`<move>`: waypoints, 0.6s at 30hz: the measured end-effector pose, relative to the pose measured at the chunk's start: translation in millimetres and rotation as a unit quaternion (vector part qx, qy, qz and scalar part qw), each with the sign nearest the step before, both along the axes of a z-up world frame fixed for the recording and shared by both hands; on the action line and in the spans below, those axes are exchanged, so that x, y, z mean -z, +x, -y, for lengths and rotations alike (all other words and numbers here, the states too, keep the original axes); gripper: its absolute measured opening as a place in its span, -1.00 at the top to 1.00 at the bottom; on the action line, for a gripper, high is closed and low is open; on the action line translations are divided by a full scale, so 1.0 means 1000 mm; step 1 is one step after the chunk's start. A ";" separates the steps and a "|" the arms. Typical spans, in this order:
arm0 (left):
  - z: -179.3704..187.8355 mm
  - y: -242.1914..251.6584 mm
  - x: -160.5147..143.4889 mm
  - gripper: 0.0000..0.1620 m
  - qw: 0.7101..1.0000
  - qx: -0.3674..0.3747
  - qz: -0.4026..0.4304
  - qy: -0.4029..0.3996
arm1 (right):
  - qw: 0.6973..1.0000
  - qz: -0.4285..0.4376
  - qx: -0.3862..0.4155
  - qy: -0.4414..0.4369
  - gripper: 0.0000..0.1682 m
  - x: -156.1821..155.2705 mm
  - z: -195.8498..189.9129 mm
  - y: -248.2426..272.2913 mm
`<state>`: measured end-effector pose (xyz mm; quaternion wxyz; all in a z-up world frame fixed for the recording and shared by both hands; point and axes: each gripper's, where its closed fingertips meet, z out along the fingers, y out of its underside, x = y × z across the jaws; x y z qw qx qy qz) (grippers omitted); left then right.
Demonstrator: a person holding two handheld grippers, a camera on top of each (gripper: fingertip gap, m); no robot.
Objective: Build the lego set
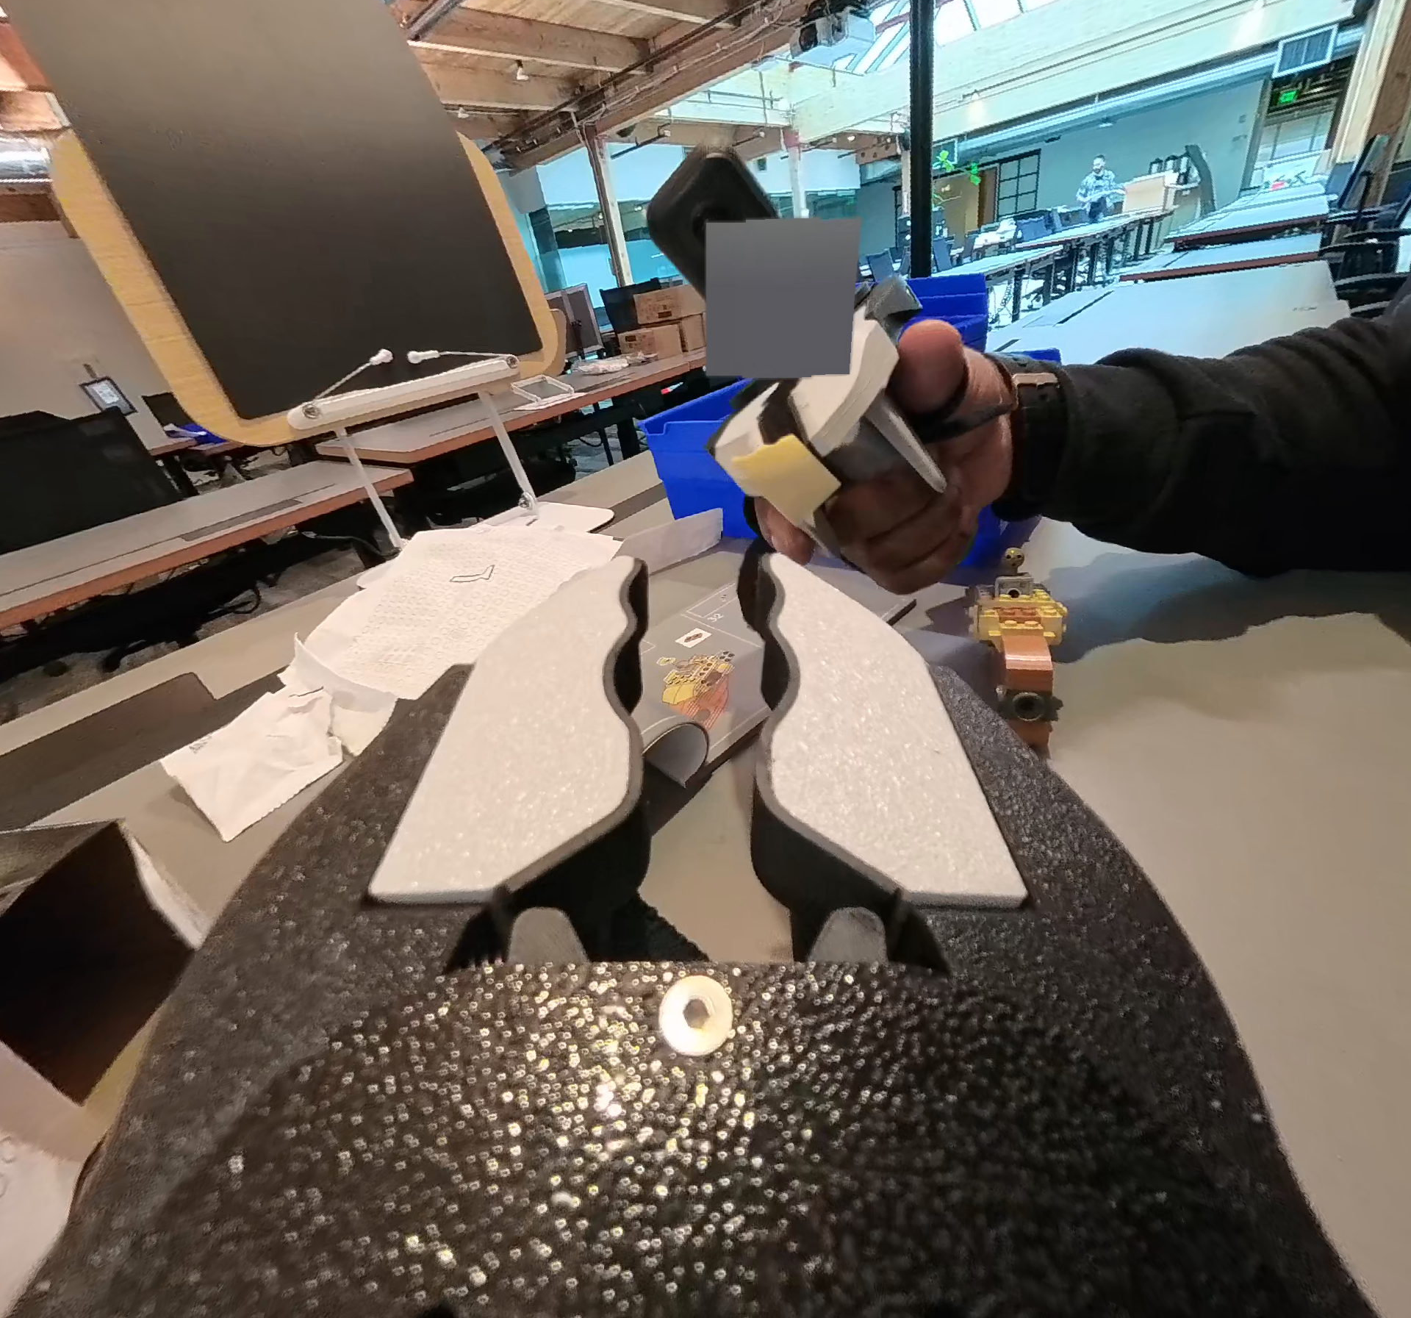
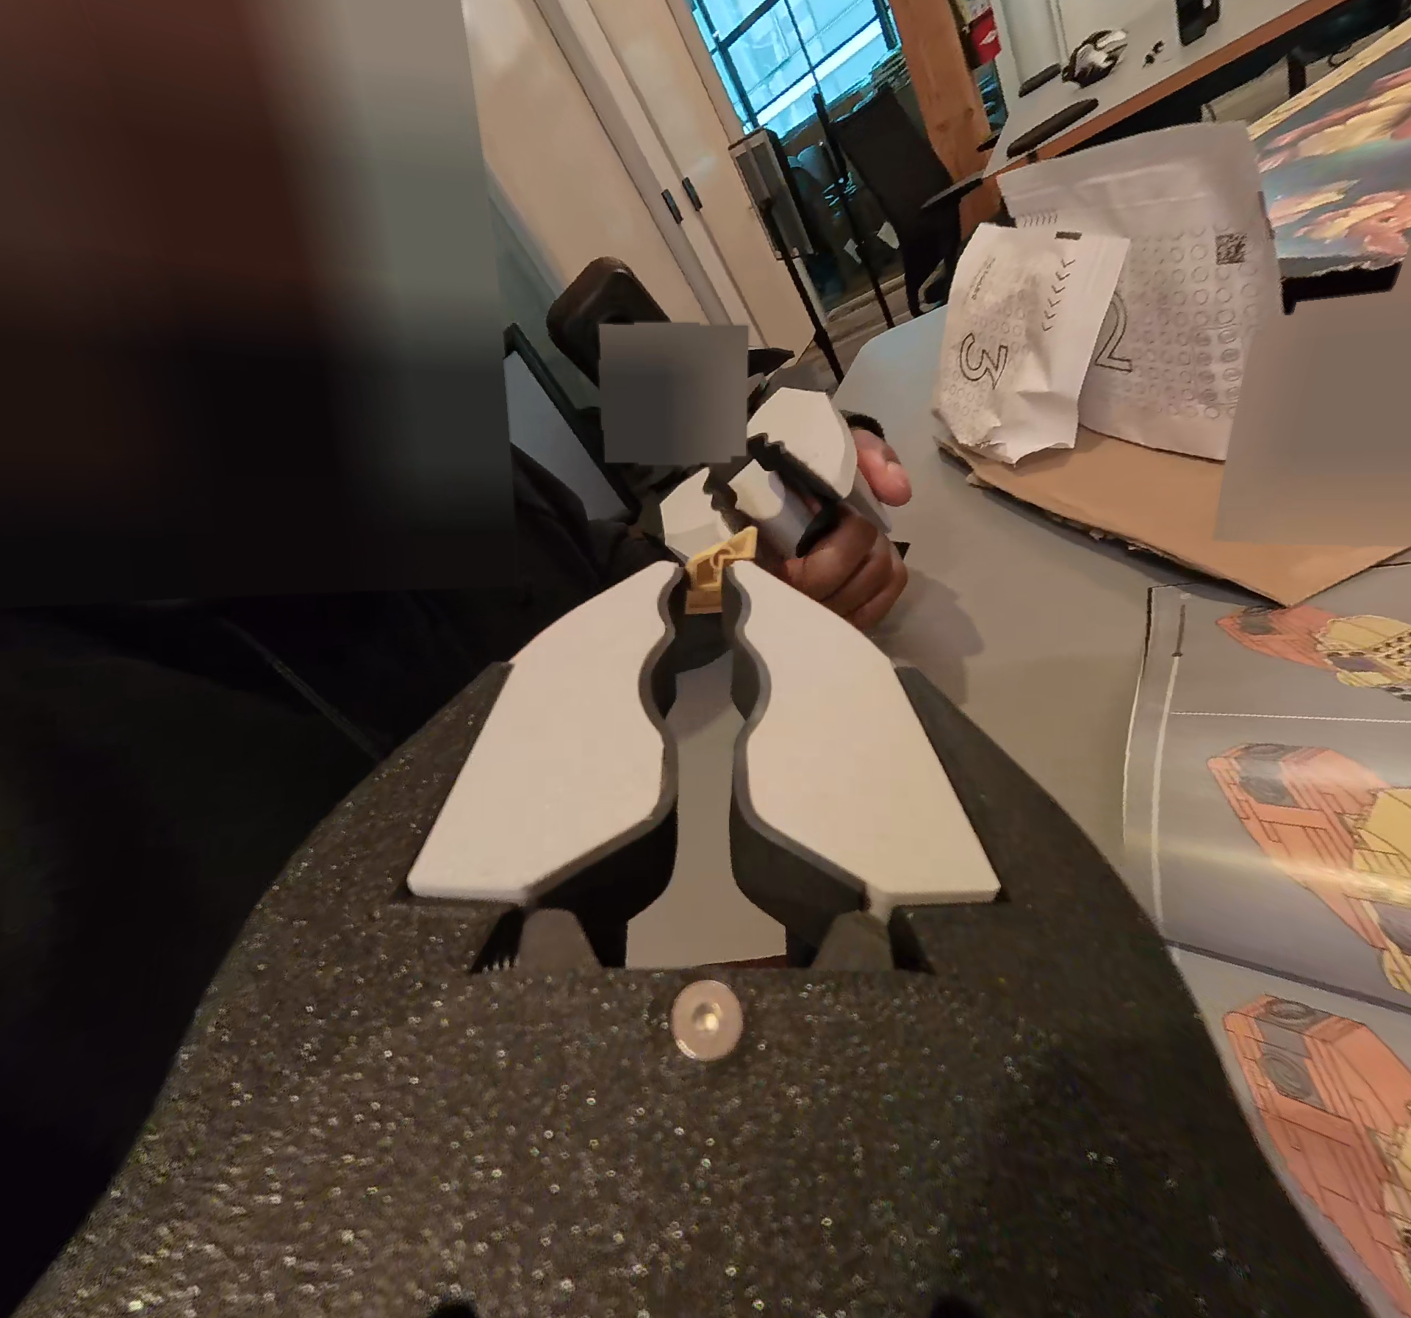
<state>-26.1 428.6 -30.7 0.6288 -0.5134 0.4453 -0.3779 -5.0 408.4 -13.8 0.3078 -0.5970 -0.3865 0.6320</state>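
Observation:
My right gripper [image 2: 706, 580] is shut on a small tan lego piece [image 2: 711, 565], held at its fingertips above the grey table [image 2: 1031, 670]. In the left wrist view the right gripper [image 1: 794, 456], held by a hand, points toward me with the tan piece [image 1: 779, 473] at its tip. My left gripper [image 1: 699, 582] is open and empty, just below and in front of the right one. It also shows in the right wrist view [image 2: 752, 491], close beyond the tan piece. A partly built yellow and orange lego model [image 1: 1019, 644] stands on the table to the right.
An open instruction booklet [image 1: 702, 678] [image 2: 1298, 823] lies under the grippers. White paper bags [image 1: 458, 594] [image 2: 1015, 357] and cardboard [image 2: 1145, 518] sit at the sides. Blue bins [image 1: 687, 456] and a board on a stand [image 1: 305, 174] stand behind. A dark box [image 1: 69, 922] is at the left. My two grippers' fingertips are within a few centimetres of each other.

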 end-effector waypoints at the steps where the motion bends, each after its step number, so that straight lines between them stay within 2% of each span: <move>1: 0.001 0.001 0.000 0.67 1.000 0.003 -0.001 0.002 | 1.000 0.001 -0.006 -0.001 0.90 0.001 0.002 -0.001; 5: 0.005 0.002 -0.003 0.66 1.000 0.025 0.010 -0.001 | 1.000 0.006 -0.029 -0.006 0.90 0.005 0.009 -0.003; 11: 0.011 0.004 -0.007 0.66 0.995 0.080 0.033 -0.053 | 0.999 0.015 -0.045 0.003 0.90 0.009 0.014 -0.005; 18: 0.009 0.005 0.000 0.66 0.994 0.080 0.022 -0.066 | 0.999 0.014 -0.029 0.022 0.90 0.011 0.010 -0.004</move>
